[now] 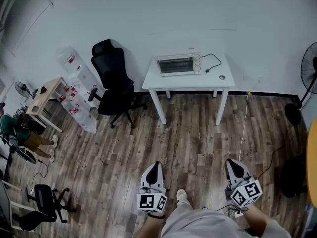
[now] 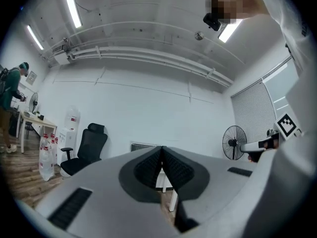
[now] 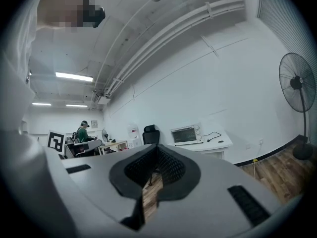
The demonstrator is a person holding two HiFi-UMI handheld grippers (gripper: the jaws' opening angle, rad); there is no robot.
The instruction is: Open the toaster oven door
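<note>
A silver toaster oven (image 1: 178, 64) with its glass door closed stands on a white table (image 1: 217, 83) against the far wall. It also shows small in the right gripper view (image 3: 186, 134); in the left gripper view only its top edge (image 2: 141, 146) peeks above the jaws. My left gripper (image 1: 153, 174) and right gripper (image 1: 234, 169) are both low in the head view, far from the table, above the wooden floor. Both are shut with nothing between their pads (image 2: 148, 167) (image 3: 166, 165).
A black office chair (image 1: 114, 86) stands left of the table. A black cable (image 1: 214, 62) lies on the tabletop, and a white cord (image 1: 243, 128) runs down across the floor. A standing fan (image 1: 309, 73) is at right. A wooden desk (image 1: 43, 100), water dispenser (image 1: 81, 73) and a person (image 1: 20, 130) are at left.
</note>
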